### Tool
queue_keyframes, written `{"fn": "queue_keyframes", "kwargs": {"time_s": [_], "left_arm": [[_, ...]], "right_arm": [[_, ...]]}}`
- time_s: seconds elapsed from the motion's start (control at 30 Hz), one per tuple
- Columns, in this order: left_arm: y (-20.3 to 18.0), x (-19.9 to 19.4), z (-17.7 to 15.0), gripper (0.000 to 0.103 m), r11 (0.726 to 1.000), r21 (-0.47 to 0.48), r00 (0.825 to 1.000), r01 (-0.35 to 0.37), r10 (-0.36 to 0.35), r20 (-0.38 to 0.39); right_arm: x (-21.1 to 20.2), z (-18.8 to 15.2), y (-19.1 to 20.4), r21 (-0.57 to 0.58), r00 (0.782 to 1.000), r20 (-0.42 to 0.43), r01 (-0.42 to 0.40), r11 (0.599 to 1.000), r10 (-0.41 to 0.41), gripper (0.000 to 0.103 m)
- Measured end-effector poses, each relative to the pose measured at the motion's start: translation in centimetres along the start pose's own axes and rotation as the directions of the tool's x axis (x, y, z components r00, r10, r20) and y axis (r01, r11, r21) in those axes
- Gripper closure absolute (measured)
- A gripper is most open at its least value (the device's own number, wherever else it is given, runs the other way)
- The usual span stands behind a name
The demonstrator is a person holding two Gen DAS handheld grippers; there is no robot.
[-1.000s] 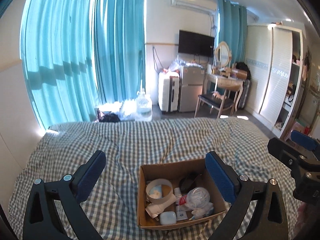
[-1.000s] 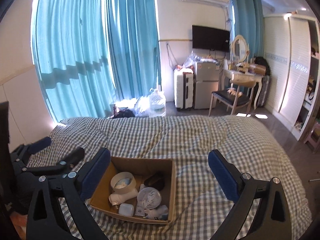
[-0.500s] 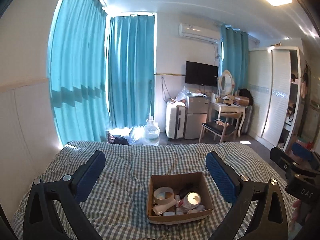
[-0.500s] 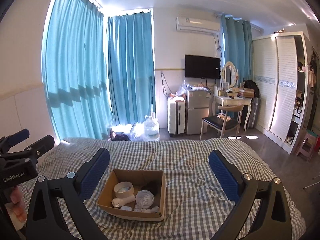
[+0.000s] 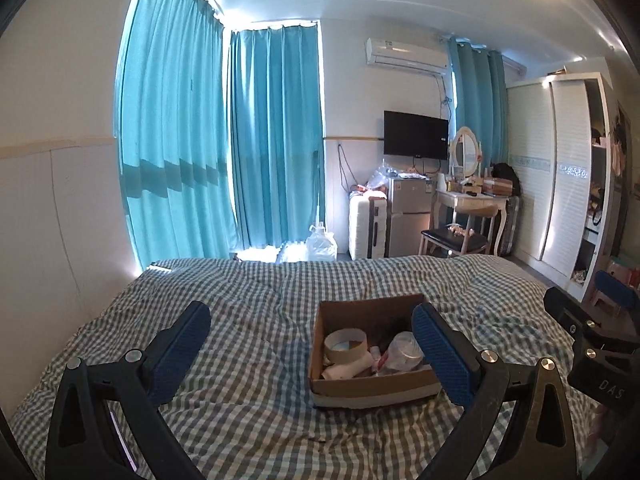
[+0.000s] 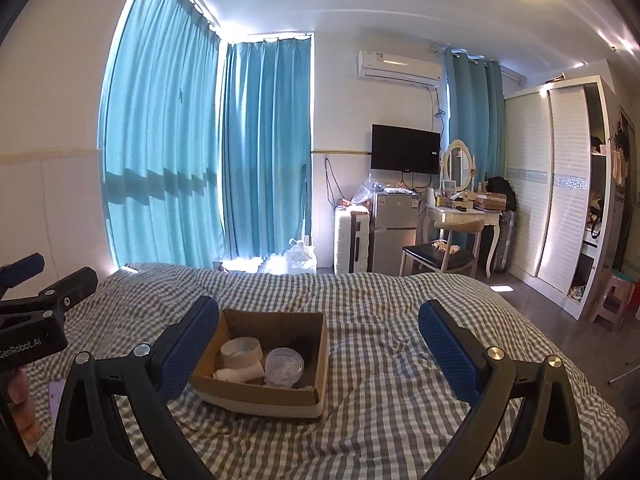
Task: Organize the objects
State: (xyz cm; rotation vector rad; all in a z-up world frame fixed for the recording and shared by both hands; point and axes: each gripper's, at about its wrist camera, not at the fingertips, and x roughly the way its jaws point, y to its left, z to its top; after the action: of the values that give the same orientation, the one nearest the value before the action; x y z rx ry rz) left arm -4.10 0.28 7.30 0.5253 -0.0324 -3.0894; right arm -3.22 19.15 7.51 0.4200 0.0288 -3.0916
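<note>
A brown cardboard box (image 5: 370, 390) sits on the checked bed cover (image 5: 256, 304). It holds a roll of tape (image 5: 345, 343), a clear round container (image 5: 405, 350), a white tube and other small items. My left gripper (image 5: 310, 354) is open and empty, held back from the box, its right finger overlapping the box's right side. In the right wrist view the box (image 6: 260, 394) lies left of centre. My right gripper (image 6: 320, 354) is open and empty, its left finger next to the box's left edge. The left gripper shows at the far left (image 6: 38, 300).
The bed fills the foreground in both views. Teal curtains (image 5: 224, 144) hang behind it. A white suitcase (image 5: 366, 224), small fridge, dressing table with chair (image 5: 460, 236) and a white wardrobe (image 5: 560, 176) stand at the far wall. A pink stool (image 6: 614, 296) is on the right.
Both grippers have tilted up and drawn back from the box, so more wall and ceiling shows and the box looks smaller and lower. Both stay open and empty.
</note>
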Motion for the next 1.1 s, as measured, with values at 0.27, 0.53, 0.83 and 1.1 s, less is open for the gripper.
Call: {"fn": "queue_keyframes", "kwargs": {"time_s": [0.27, 0.53, 0.83, 1.1], "left_arm": [[0.2, 1.1, -2.6, 0.000, 1.000, -0.017, 1.000, -0.005, 0.005, 0.022], [-0.2, 1.1, -3.5, 0.000, 1.000, 0.015, 1.000, -0.015, 0.015, 0.021], [0.1, 1.8, -4.1, 0.000, 1.000, 0.001, 1.000, -0.018, 0.018, -0.013], [0.1, 2.1, -4.3, 0.000, 1.000, 0.007, 1.000, -0.008, 0.008, -0.024]], "right_arm": [[2.0, -3.4, -0.3, -0.002, 0.998, -0.063, 0.004, 1.000, -0.004, 0.003], [2.2, -4.0, 0.8, -0.025, 0.996, -0.085, -0.008, 1.000, 0.006, 0.003], [2.1, -4.1, 0.4, -0.004, 0.996, -0.084, 0.006, 1.000, -0.006, 0.003], [2.4, -4.4, 0.2, -0.001, 0.996, -0.093, 0.009, 1.000, -0.009, 0.003]]}}
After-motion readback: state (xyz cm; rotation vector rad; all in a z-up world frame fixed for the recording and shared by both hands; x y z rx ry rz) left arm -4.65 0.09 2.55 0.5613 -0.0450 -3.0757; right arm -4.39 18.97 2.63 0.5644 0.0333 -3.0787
